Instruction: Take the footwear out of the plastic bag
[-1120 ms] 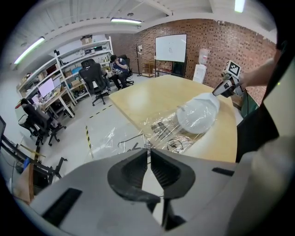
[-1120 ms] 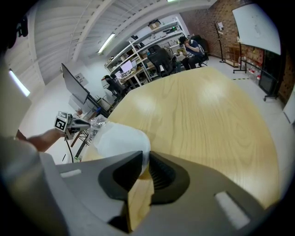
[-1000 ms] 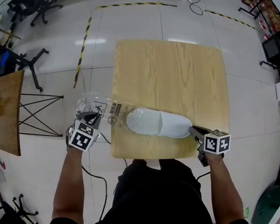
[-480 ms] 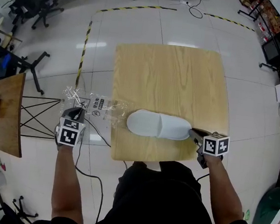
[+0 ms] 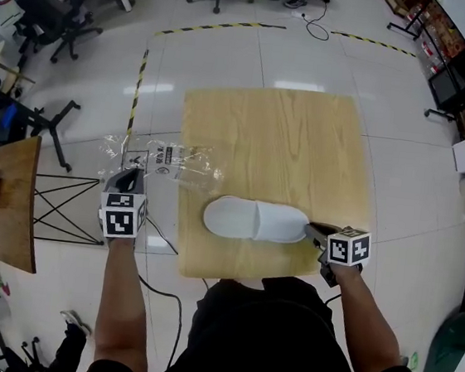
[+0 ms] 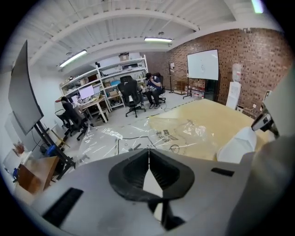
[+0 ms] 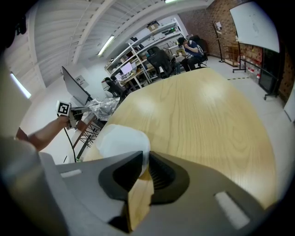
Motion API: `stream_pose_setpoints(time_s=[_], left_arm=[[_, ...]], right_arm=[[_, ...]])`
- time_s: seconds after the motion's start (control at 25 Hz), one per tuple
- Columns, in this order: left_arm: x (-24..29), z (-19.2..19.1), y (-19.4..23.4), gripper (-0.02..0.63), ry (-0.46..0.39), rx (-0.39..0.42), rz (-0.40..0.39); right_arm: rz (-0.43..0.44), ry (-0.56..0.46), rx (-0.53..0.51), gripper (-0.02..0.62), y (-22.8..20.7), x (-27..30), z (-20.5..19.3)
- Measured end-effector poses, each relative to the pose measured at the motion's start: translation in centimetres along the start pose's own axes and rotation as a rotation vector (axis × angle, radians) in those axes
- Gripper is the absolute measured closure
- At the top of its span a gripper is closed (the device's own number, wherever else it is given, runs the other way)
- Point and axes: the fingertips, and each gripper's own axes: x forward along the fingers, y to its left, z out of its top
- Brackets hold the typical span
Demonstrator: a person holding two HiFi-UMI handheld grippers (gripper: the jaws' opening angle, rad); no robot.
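Note:
A white slipper [image 5: 255,219] lies bare on the wooden table [image 5: 271,135] near its front edge; it also shows as the slipper [image 7: 120,139] and the slipper [image 6: 236,145] in the gripper views. My right gripper [image 5: 314,230] is shut on its right end, white edge pinched between the jaws [image 7: 143,156]. The clear printed plastic bag [image 5: 164,162] hangs empty in the air off the table's left edge, its right end reaching over the corner. My left gripper [image 5: 130,179] is shut on the bag's [image 6: 138,133] film at the tips [image 6: 148,148].
A small wooden side table [image 5: 2,196] and a black folding stand [image 5: 64,195] sit left of me. A cable [image 5: 161,298] runs on the tiled floor. Office chairs [image 5: 48,10] and yellow-black floor tape [image 5: 139,70] lie farther off.
My left gripper has carried the bag left and upward, away from the slipper's toe. The slipper and the right gripper have stayed where they were.

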Motion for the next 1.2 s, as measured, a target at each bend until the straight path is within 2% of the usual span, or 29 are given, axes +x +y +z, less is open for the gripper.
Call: stream_pose_setpoints(time_s=[0.2, 0.44, 0.68, 0.88, 1.08, 1.2], left_arm=[[2.6, 5.1, -4.6, 0.594, -0.057, -0.019, -0.099], [6.8, 8.7, -13.7, 0.594, -0.049, -0.057, -0.263], [10.2, 8.5, -20.9, 0.594, 0.045, -0.132, -0.359], [11.9, 7.7, -24.2, 0.592, 0.11, -0.196, -0.407], [12.6, 6.5, -25.7, 0.558, 0.164, -0.201, -0.446], [11.9, 6.7, -26.2, 0.52, 0.138, -0.18, -0.504]], right_arm=[[0.008, -0.002, -0.005, 0.549, -0.2, -0.2, 0.0], [0.007, -0.014, 0.004, 0.55, -0.7, -0.5, 0.1], [0.013, -0.05, 0.028, 0.551, -0.7, -0.8, 0.8], [0.001, -0.075, 0.057, 0.552, -0.9, -0.8, 0.9], [-0.02, -0.071, 0.059, 0.552, -1.3, -0.7, 0.3], [-0.046, -0.073, 0.048, 0.549, -1.5, -0.6, 0.4]])
